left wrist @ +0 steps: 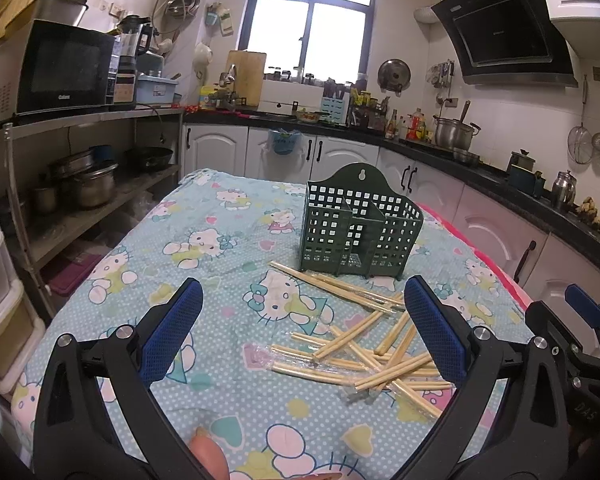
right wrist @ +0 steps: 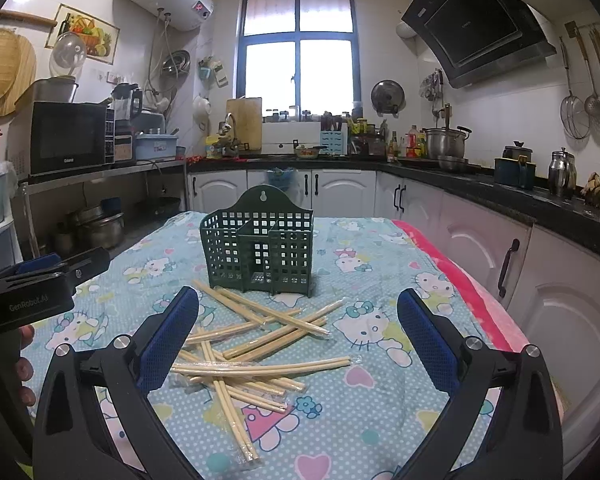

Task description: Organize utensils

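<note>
A dark green perforated utensil holder [left wrist: 358,226] stands upright on the table; it also shows in the right wrist view [right wrist: 260,254]. A loose pile of wrapped bamboo chopsticks [left wrist: 364,340] lies in front of it, seen too in the right wrist view [right wrist: 256,344]. My left gripper [left wrist: 302,320] is open and empty, left of the pile and above the cloth. My right gripper [right wrist: 298,330] is open and empty, hovering above the pile. The left gripper's body [right wrist: 28,288] shows at the left edge of the right wrist view.
The table carries a light blue cartoon-cat cloth [left wrist: 204,248] with a pink edge on the right [right wrist: 460,292]. White cabinets and a black counter [right wrist: 500,188] run behind and to the right. A metal shelf with pots and a microwave [left wrist: 64,68] stands at the left.
</note>
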`<action>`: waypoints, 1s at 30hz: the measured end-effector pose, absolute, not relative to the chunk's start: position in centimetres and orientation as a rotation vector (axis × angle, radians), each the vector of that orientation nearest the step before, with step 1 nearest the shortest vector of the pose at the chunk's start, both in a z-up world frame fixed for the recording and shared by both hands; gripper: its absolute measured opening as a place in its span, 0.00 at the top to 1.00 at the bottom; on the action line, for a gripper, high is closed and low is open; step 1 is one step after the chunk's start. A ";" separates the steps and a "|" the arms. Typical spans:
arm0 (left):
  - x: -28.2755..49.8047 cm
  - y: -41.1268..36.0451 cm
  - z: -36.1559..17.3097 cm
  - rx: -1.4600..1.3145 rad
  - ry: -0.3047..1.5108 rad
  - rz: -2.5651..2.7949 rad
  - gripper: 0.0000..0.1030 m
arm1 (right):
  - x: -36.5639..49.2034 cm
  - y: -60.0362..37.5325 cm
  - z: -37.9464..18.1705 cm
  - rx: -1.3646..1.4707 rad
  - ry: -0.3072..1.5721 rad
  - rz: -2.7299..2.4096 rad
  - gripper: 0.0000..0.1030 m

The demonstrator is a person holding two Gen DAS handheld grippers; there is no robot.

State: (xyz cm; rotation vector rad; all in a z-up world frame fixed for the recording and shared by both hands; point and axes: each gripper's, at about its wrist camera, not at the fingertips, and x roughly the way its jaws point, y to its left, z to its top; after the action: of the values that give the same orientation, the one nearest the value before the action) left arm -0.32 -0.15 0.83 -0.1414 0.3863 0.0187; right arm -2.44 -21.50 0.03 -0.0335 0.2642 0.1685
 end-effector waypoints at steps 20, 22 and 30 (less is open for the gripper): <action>-0.4 0.0 0.8 -0.142 0.382 0.016 0.09 | -2.4 -21.6 0.1 -0.032 0.263 0.171 0.06; -0.5 0.0 0.8 -0.142 0.381 0.015 0.09 | -2.4 -21.6 0.2 -0.033 0.261 0.171 0.06; -0.7 -0.4 1.5 -0.143 0.383 0.017 0.09 | -2.5 -21.6 0.2 -0.034 0.253 0.166 0.06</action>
State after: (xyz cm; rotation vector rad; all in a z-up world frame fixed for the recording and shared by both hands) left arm -0.69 -0.38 1.50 -0.1428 0.3832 0.0168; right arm -2.49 -21.56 0.19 -0.0339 0.2533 0.1660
